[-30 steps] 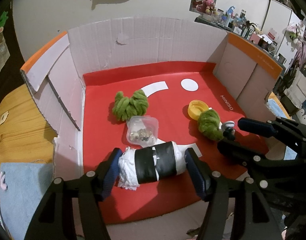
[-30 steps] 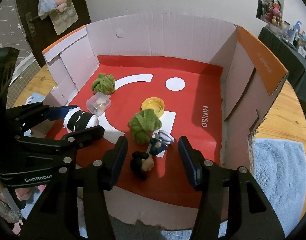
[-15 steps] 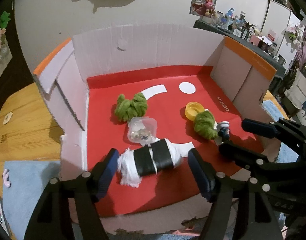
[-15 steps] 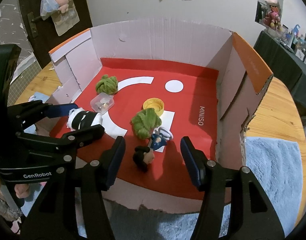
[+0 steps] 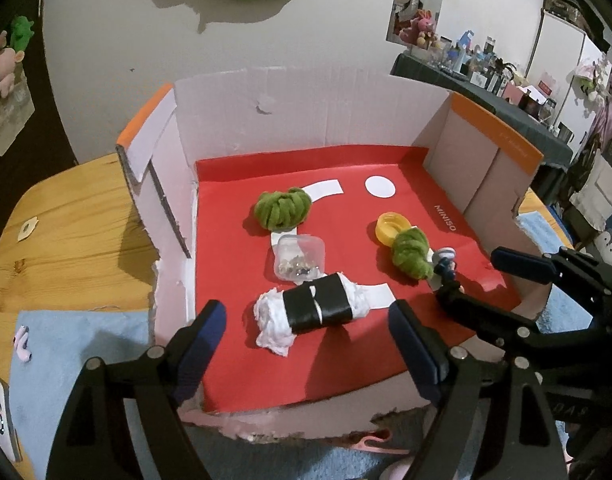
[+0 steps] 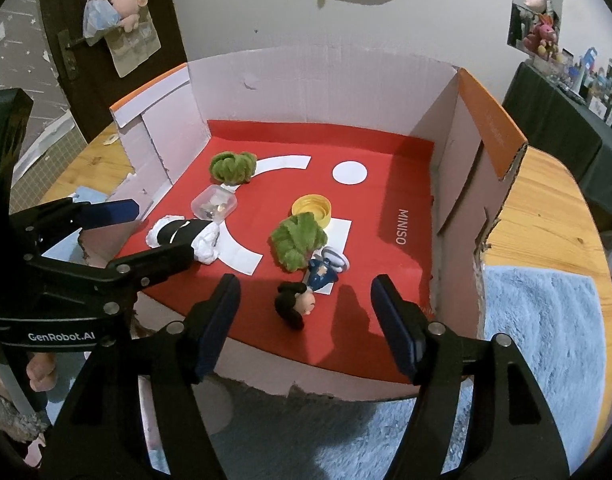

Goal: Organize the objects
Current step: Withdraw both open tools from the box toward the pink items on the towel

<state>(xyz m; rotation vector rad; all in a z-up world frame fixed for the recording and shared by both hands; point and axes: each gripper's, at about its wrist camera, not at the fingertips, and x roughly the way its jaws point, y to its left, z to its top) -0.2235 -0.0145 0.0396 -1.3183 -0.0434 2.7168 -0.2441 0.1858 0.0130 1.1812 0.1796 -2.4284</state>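
Count in the cardboard box: two green fuzzy yarn bundles, one white wad wrapped in black tape, one clear plastic container, one yellow cap, one small figurine. Box has pale corrugated walls, orange flap edges and a red paper floor with white shapes; it sits on the wooden surface, with a blue fluffy mat in front. Your left tool is open, jaws have just been widening, pads touching nothing. The taped wad lies on the red floor just beyond and between its fingertips, cylinder-shaped, crumpled white ends sticking out of glossy black bands. The clear container, rounded square with small bits inside, touches the wad's far side. One yarn bundle sits further back, near the container. The second yarn bundle is mid-box, with the round yellow cap touching its far edge. Your right tool is also open, jaws have just been spreading, nothing clamped. The figurine lies on its side between and just ahead of its fingertips: black-haired head toward you, blue body, striped base against the second yarn bundle. Neither pad contacts it.
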